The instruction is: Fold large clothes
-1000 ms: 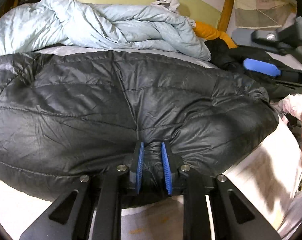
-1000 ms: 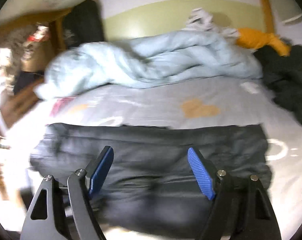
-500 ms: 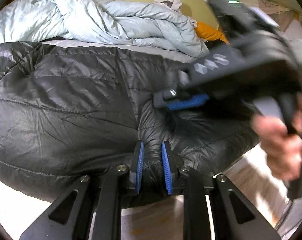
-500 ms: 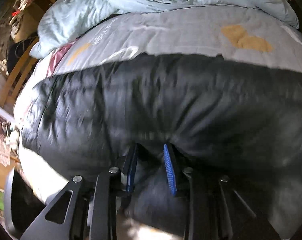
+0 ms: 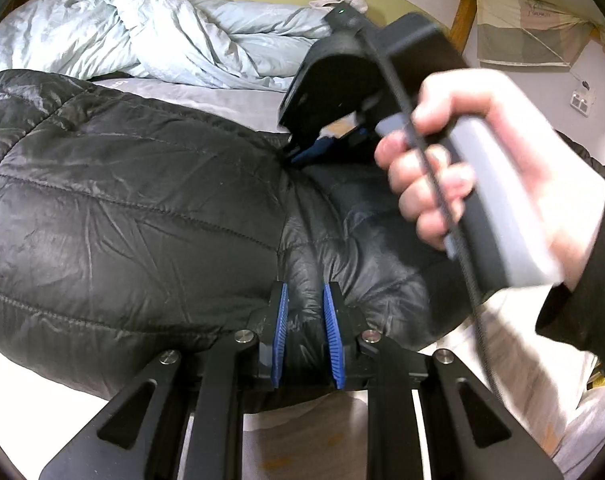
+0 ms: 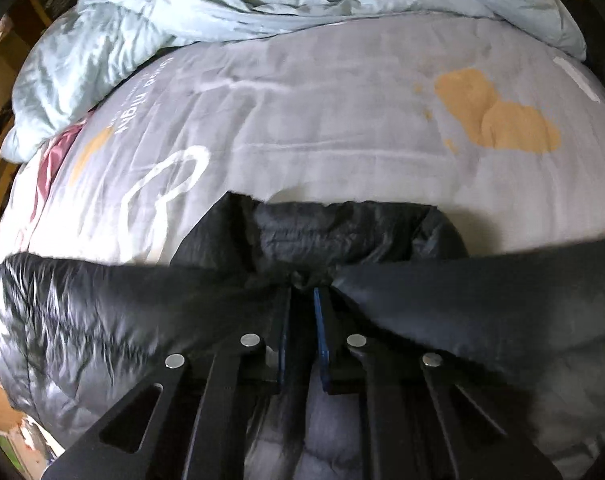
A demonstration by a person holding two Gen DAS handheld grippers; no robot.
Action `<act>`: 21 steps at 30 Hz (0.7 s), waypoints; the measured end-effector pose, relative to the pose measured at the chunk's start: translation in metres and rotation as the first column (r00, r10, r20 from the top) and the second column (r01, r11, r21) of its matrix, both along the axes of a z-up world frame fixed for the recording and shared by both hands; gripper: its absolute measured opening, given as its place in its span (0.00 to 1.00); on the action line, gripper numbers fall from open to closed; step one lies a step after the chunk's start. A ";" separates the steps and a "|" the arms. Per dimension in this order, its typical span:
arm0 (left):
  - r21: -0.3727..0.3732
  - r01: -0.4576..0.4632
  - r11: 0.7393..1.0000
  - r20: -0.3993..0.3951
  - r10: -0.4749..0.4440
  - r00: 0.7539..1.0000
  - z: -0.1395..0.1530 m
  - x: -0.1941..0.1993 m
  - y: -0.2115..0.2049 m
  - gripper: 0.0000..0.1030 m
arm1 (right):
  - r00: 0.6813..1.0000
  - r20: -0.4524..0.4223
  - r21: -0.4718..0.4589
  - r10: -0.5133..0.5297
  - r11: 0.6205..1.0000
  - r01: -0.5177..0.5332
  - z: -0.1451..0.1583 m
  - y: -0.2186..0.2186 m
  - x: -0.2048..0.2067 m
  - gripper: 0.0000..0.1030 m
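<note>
— Where's the jacket?

— The black quilted puffer jacket (image 5: 134, 216) lies on the bed (image 6: 342, 120), shiny and stitched in puffy bands. My left tool (image 5: 305, 320) pinches a fold at its near edge.

— And the right?

— My right tool (image 6: 302, 300) has just been closing; its blue pads now clamp bunched fabric at the far edge. My right hand (image 5: 482, 168) blocks part of the jacket.

— Room beyond?

— Bare grey sheet, then a crumpled pale blue duvet (image 6: 222, 4). The tool's tips are buried in fabric.
</note>
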State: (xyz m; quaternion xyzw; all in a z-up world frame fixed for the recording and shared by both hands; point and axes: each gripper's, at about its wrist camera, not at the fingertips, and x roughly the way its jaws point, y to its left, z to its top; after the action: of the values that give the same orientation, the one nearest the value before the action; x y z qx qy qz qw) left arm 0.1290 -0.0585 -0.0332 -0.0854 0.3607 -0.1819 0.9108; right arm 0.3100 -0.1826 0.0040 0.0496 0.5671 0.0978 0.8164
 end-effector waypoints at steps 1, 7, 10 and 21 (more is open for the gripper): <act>-0.003 0.001 1.000 -0.001 -0.001 1.000 0.000 0.000 0.000 0.19 | 1.000 0.005 0.029 -0.014 0.999 0.014 0.006 -0.004 0.000 0.13; 0.016 -0.002 1.000 0.005 0.002 1.000 0.002 0.000 -0.002 0.19 | 0.963 0.250 0.043 0.100 0.992 -0.115 0.085 -0.038 -0.083 0.13; 0.024 -0.004 1.000 0.008 0.004 1.000 0.002 0.000 -0.005 0.19 | 0.950 0.289 0.061 0.120 0.988 -0.144 0.107 -0.063 -0.133 0.13; 0.036 -0.007 0.999 0.013 0.006 1.000 0.003 -0.003 -0.007 0.19 | 0.910 0.300 0.256 -0.286 0.943 0.212 0.080 -0.170 -0.241 0.81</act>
State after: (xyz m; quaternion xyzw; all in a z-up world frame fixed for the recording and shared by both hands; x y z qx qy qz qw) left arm 0.1265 -0.0654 -0.0306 -0.0692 0.3578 -0.1729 0.9150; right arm 0.0693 -0.3524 0.0839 0.1934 0.3956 0.0608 0.8958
